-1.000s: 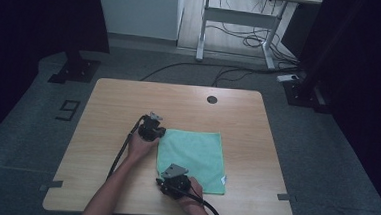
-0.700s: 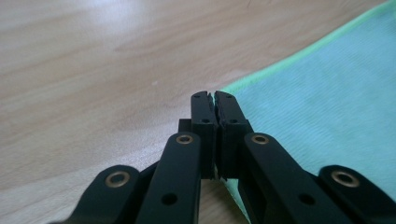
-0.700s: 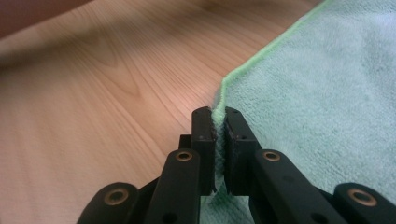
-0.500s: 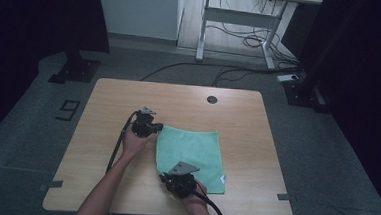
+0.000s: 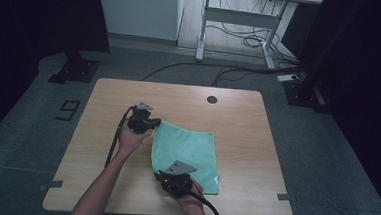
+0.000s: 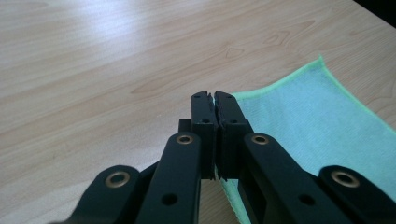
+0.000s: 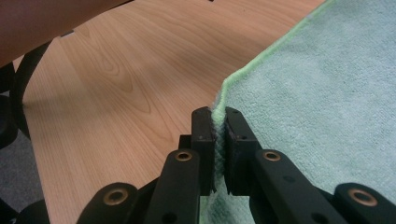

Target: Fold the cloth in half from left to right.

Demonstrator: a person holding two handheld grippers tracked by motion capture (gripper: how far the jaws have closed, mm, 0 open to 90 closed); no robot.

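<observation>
A light wooden table (image 5: 101, 147) stood on a grey floor, seen from above. At its left side, a person's left hand (image 5: 130, 140) held the left gripper (image 5: 153, 126), whose jaws were pressed together on the far left corner of a green cloth (image 5: 188, 150). In the left gripper view the two black jaws met with a thin sliver of the cloth's (image 6: 322, 126) edge between them, and the rest of the cloth ran off to the right over the wood.

The cloth lay mostly flat in the middle of the table, a little toward the person's side, its far edge running to the right.

Nearer the person, at the cloth's near left corner, the right hand (image 5: 189, 197) held the right gripper (image 5: 160, 175). In the right gripper view its jaws were clamped on the cloth's (image 7: 317, 102) hemmed edge, the pile squeezed between the pads. Those jaws had just been closing on that edge. A black cable (image 5: 115, 138) trailed from the left gripper along the forearm.
</observation>
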